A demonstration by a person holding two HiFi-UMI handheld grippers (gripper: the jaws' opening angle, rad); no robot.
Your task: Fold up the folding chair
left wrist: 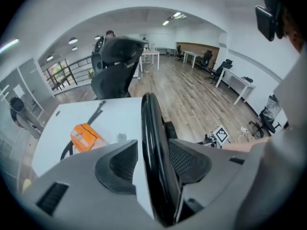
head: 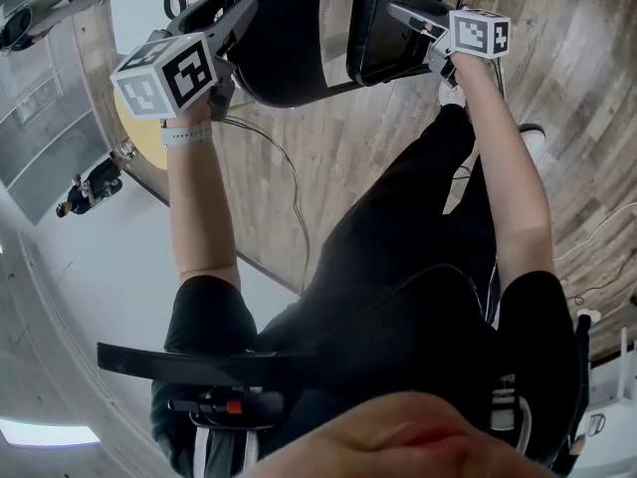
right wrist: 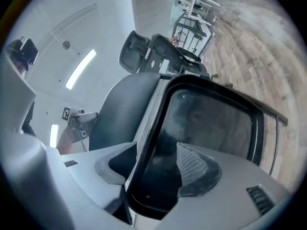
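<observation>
Black folding chair (head: 289,48): rim between L gripper (left wrist: 153,162) jaws, panel frame between R gripper (right wrist: 153,169) jaws; both pairs apart, unclamped.

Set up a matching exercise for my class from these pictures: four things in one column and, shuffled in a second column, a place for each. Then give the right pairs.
Things
1. folding chair
2. bag
3. wristband
4. office chair

Places
A. lying on the white table
B. beyond the table's far edge
C. between the jaws of the left gripper
D. round the left wrist

Pairs: 1-C, 2-A, 3-D, 4-B
</observation>
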